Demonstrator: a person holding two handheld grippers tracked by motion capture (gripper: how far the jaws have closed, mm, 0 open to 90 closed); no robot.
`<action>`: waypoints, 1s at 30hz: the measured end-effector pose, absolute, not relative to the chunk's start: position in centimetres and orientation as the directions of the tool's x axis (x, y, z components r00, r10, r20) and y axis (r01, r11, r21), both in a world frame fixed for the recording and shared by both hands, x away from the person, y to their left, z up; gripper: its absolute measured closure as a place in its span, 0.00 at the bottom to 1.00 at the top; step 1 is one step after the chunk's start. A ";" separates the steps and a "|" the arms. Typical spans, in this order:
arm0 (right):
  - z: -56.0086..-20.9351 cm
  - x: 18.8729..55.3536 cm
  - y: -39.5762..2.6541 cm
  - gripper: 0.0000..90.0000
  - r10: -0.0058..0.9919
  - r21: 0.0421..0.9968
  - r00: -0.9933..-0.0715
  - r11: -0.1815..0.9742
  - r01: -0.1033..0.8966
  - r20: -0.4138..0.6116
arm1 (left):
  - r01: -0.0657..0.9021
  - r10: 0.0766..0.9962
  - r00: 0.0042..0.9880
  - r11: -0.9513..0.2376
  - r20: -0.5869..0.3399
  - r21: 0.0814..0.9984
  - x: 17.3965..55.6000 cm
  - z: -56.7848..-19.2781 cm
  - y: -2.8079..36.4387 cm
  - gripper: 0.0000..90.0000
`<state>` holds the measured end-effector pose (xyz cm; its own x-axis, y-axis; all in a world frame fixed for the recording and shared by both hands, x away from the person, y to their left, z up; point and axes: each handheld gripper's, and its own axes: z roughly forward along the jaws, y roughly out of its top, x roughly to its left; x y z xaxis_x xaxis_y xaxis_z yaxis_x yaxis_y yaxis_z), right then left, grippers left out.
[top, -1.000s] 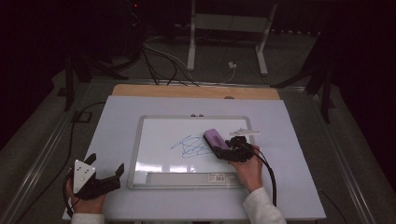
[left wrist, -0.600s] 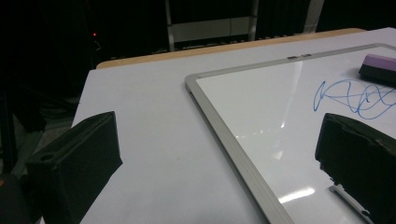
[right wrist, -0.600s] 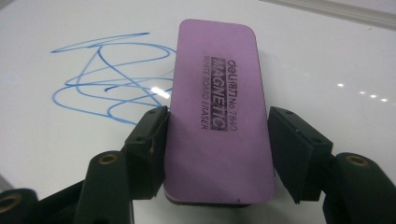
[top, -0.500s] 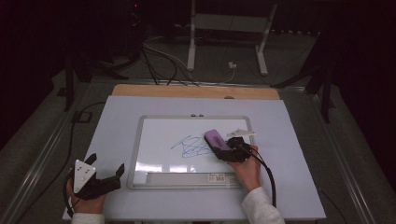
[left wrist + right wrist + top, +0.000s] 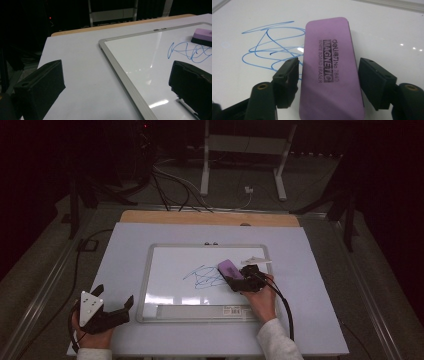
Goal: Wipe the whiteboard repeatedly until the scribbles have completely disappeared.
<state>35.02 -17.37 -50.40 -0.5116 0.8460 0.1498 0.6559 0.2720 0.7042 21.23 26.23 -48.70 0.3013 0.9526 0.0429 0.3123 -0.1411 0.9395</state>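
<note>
The purple eraser [image 5: 329, 72] lies flat on the whiteboard [image 5: 170, 270], at the right edge of the blue scribble [image 5: 272, 47], and we have our right gripper [image 5: 328, 80] set around it. Its jaws have just been closing with the eraser between them; the left jaw seems to touch its side, while a narrow gap shows at the right jaw. Our left gripper [image 5: 112, 312] rests on the white table [image 5: 125, 245] left of the board, jaws wide apart and empty.
</note>
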 end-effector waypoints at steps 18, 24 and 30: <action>-50.3 35.7 -17.9 0.45 0.904 0.695 -0.410 0.214 0.686 0.126 | 0.315 0.952 0.303 -0.144 0.044 0.938 21.3 -48.7 26.2 0.01; -50.3 35.1 -16.8 0.45 0.883 0.693 -0.452 0.246 0.677 0.128 | 0.317 0.951 0.305 -0.149 0.048 0.937 21.3 -48.7 26.1 0.01; -50.3 34.4 -15.0 0.45 0.844 0.692 -0.521 0.300 0.656 0.129 | 0.315 0.951 0.305 -0.148 0.048 0.938 21.2 -48.7 26.1 0.01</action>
<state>34.36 -15.01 -50.29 -0.5214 0.8435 0.1289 0.6563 0.2998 0.6924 21.25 26.11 -48.72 0.3046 0.9513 0.0478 0.3147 -0.1478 0.9376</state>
